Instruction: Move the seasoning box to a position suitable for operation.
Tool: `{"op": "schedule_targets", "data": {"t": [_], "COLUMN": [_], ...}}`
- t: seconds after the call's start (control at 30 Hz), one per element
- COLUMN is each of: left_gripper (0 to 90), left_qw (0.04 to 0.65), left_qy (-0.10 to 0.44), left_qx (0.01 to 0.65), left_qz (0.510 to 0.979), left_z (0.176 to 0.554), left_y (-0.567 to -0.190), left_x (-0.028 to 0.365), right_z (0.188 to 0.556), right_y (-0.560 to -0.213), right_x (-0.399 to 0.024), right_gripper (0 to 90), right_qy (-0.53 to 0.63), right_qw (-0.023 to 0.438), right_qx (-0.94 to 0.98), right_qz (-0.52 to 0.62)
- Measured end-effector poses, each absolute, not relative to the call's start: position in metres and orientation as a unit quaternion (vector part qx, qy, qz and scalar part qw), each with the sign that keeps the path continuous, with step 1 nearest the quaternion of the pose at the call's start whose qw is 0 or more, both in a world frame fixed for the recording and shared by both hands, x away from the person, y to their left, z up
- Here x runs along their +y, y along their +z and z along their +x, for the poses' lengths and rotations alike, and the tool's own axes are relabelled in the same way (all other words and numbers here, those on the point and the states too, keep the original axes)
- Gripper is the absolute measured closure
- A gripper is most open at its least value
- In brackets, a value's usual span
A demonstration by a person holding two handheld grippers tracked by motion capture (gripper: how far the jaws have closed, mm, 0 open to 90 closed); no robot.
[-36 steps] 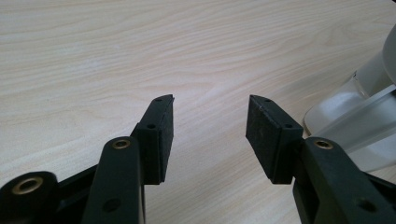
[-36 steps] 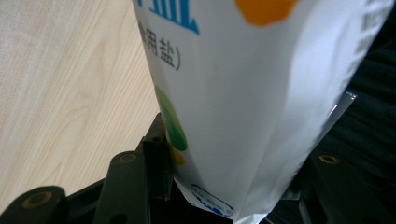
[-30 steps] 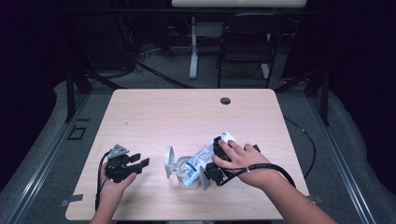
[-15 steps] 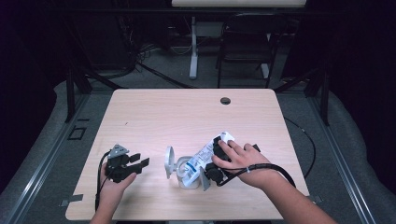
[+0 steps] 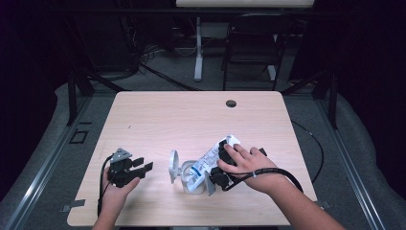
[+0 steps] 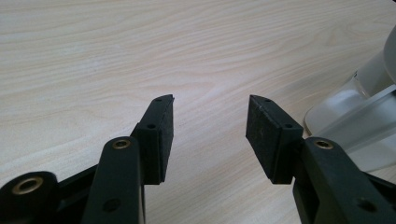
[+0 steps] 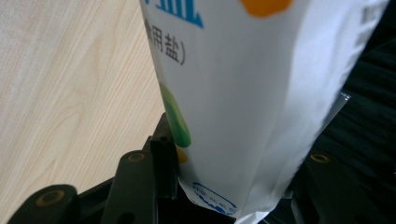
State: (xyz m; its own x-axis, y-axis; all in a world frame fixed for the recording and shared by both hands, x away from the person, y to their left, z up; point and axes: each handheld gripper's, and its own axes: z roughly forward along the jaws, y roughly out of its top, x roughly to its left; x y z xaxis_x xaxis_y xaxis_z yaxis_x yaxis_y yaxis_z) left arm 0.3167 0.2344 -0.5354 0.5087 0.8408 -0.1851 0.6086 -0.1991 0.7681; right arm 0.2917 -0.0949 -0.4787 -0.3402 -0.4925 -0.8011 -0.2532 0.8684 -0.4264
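Gripping glossy white pouch

Left hand: near-left, forearm entering from the near edge, gripping the left gripper, jaws parted, pointing right. Right hand: near-right, laid over the right gripper, jaws just closing, pads pressing a held item, pointing left.
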Motion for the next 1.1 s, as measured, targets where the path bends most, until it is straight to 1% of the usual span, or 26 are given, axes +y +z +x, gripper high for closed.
{"op": "schedule_targets", "data": {"t": [0.3, 0.33, 0.67, 0.9, 1.1], "left_gripper": [52.0, 52.0, 52.0, 52.0, 52.0], "left_qw": [0.418, 0.418, 0.416, 0.418, 0.416], "left_qy": [0.139, 0.140, 0.140, 0.139, 0.140], "left_qx": [0.476, 0.476, 0.476, 0.477, 0.476], "left_qz": [0.762, 0.761, 0.762, 0.760, 0.762], "left_z": [0.3166, 0.3166, 0.3169, 0.3169, 0.3170], "left_y": [-0.5352, -0.5352, -0.5357, -0.5358, -0.5357], "left_x": [0.2344, 0.2343, 0.2346, 0.2348, 0.2347], "right_z": [0.2911, 0.2896, 0.2918, 0.2904, 0.2915], "right_y": [-0.4778, -0.4762, -0.4784, -0.4767, -0.4782], "right_x": [-0.0945, -0.0930, -0.0945, -0.0929, -0.0940], "right_gripper": [58.9, 59.3, 60.9, 62.5, 63.5], "right_qy": [-0.111, -0.125, -0.106, -0.118, -0.105], "right_qw": [0.530, 0.533, 0.526, 0.531, 0.529], "right_qx": [0.809, 0.804, 0.813, 0.808, 0.812], "right_qz": [-0.229, -0.231, -0.227, -0.228, -0.224]}}
